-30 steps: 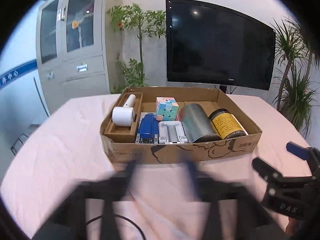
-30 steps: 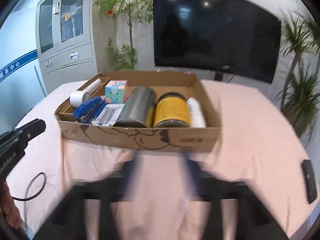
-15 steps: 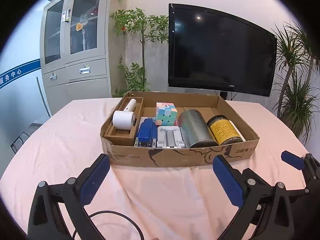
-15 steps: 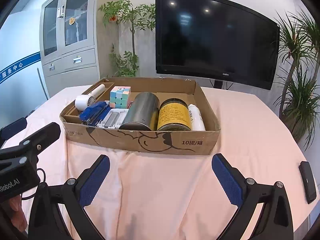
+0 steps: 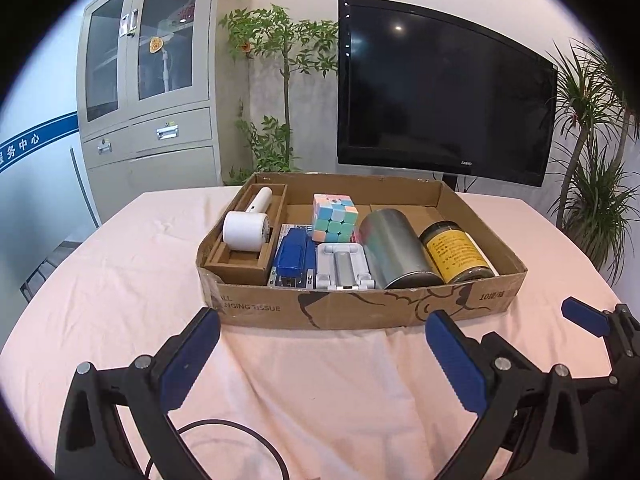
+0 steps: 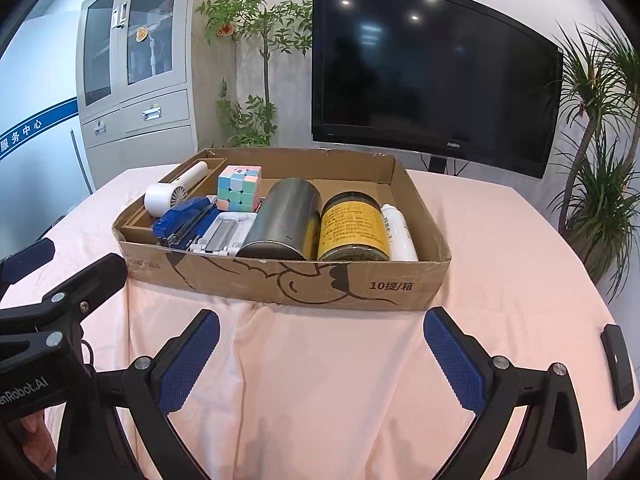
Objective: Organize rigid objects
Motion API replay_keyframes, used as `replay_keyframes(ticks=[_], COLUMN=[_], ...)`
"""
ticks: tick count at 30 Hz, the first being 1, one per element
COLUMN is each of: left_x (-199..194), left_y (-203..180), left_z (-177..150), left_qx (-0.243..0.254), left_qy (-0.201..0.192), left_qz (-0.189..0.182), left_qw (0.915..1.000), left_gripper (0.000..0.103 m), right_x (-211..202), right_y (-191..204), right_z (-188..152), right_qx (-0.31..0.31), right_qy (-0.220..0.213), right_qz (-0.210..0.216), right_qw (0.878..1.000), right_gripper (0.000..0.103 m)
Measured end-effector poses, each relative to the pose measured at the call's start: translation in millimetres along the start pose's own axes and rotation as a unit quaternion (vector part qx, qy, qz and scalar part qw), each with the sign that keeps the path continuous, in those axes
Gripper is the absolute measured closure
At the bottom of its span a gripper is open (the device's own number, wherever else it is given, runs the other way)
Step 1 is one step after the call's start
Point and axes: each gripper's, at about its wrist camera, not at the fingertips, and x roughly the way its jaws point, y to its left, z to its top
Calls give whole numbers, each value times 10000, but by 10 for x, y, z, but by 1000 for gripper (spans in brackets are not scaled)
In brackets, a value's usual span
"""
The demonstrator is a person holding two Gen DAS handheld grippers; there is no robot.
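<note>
Both grippers hover at the bench's near edge, jaws spread wide and empty, the left gripper (image 5: 322, 354) having just opened. The cardboard box (image 6: 304, 284) sits straight ahead; its cans lie lengthwise toward the right gripper (image 6: 322, 354)

**Rig appearance: both handheld grippers**

Left gripper (image 5: 322, 354): black plastic frame, two angled finger arms, each ending in a long blue pad (image 5: 190, 362) with a fine ribbed/knurled face. Round silver screws sit at the finger pivots and further back on the arms. Triangular cutouts in the black arms. A thin black cable (image 5: 224, 436) loops below it.

Right gripper (image 6: 320, 354): same build, black arms, blue textured pads (image 6: 454, 360), silver pivot screws, triangular cutouts.

Seen from the right wrist camera, the left unit's side shows a black body with white lettering ending "nRobot.AI" (image 6: 24, 388), silver screws and a blue fingertip. Fingers of the person's hand (image 6: 38, 436) show beneath it; no sleeve visible.
</note>
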Motion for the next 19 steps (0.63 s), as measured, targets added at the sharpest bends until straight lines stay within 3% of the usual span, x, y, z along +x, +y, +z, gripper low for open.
replay_keyframes(ticks=[19], left_x=[266], left_y=[131], left_z=[58], left_qx=[-138], left_qy=[109], left_qz=[-139], left_qw=[9997], left_gripper=[1], right_x=[237], right_y=[-38], right_z=[81], right_qx=[11], right_qy=[31], right_qz=[-8], right_qw=[10000], right_gripper=[0])
